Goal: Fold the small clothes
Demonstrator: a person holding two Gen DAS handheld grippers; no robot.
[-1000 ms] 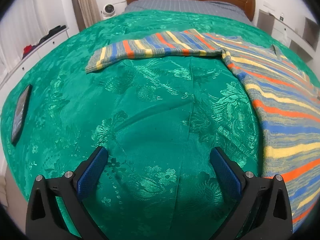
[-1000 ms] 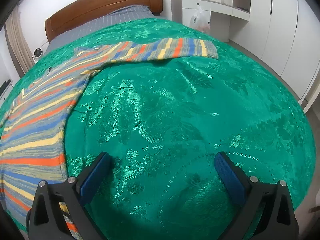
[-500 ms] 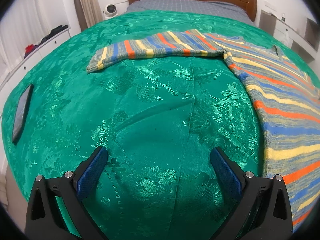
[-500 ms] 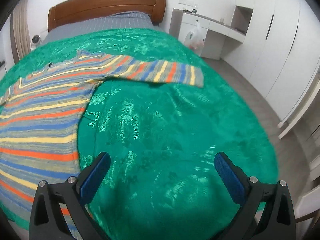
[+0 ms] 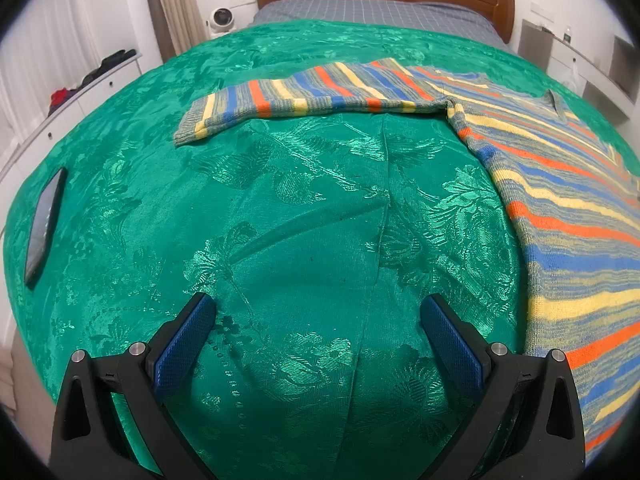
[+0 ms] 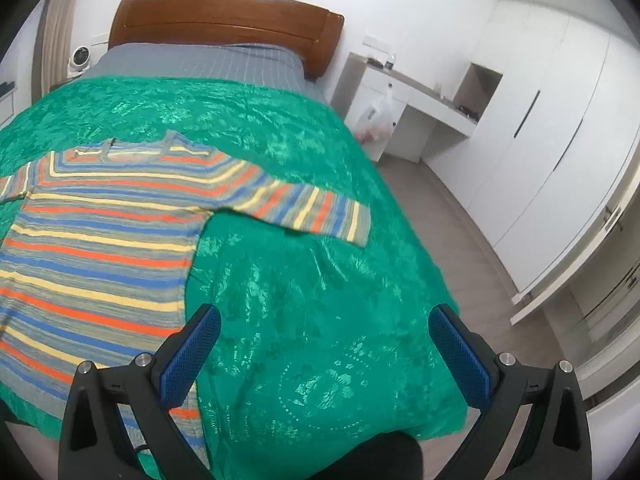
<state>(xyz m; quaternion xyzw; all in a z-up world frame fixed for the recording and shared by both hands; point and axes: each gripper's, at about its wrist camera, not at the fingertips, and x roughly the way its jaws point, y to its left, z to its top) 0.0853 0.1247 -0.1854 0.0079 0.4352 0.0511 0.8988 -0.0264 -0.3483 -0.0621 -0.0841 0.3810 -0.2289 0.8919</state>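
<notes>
A striped knit sweater in blue, orange, yellow and grey lies flat on the green bedspread, both sleeves spread out. Its left sleeve stretches across the far middle of the left wrist view. In the right wrist view the sweater body fills the left side, and the right sleeve reaches toward the bed's right edge. My left gripper hangs open over bare bedspread, left of the sweater body. My right gripper is open too, above the bedspread just right of the sweater's side edge. Neither holds anything.
A dark phone lies near the bed's left edge. A wooden headboard and grey sheet are at the far end. White wardrobes and a desk stand right of the bed, across a grey floor. A low white cabinet runs along the left.
The right gripper has risen and pulled back to the right, so its view now takes in the whole sweater, the bed edge and the floor. The left gripper has hardly moved.
</notes>
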